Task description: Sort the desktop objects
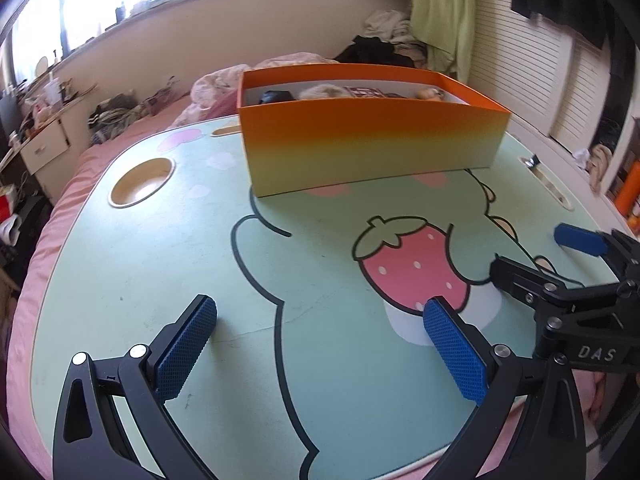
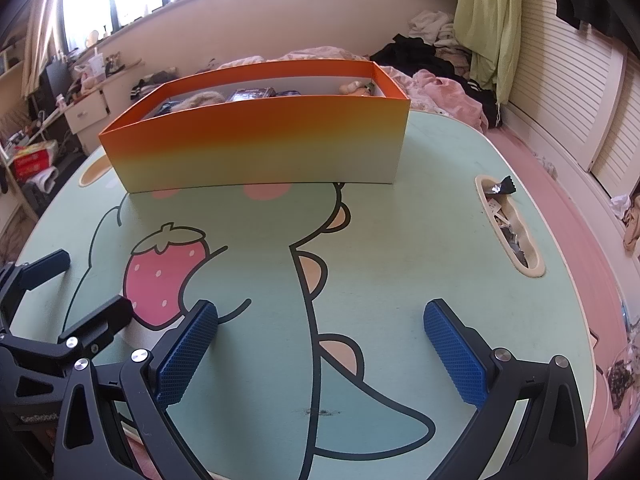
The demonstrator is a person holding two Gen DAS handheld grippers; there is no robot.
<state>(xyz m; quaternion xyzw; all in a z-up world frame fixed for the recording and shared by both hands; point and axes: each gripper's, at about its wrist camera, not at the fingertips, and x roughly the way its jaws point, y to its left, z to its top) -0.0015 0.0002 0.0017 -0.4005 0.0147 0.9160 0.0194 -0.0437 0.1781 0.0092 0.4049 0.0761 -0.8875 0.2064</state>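
An orange-to-yellow box (image 1: 372,148) stands at the far side of the green cartoon lap table (image 1: 160,272); it also shows in the right wrist view (image 2: 260,152). Several small objects lie inside it, only their tops showing: something dark (image 1: 274,97), a fluffy item (image 1: 324,91), a dark packet (image 2: 250,94) and a small figure (image 2: 356,87). My left gripper (image 1: 320,320) is open and empty, low over the table's near part. My right gripper (image 2: 320,320) is open and empty beside it, and shows at the right of the left wrist view (image 1: 532,258).
The table has a round cup hole (image 1: 142,182) at the left and a long slot (image 2: 510,226) at the right holding wrappers. It stands on a pink bed (image 2: 560,184) with clothes piled behind. A cluttered desk (image 1: 44,136) stands at the left.
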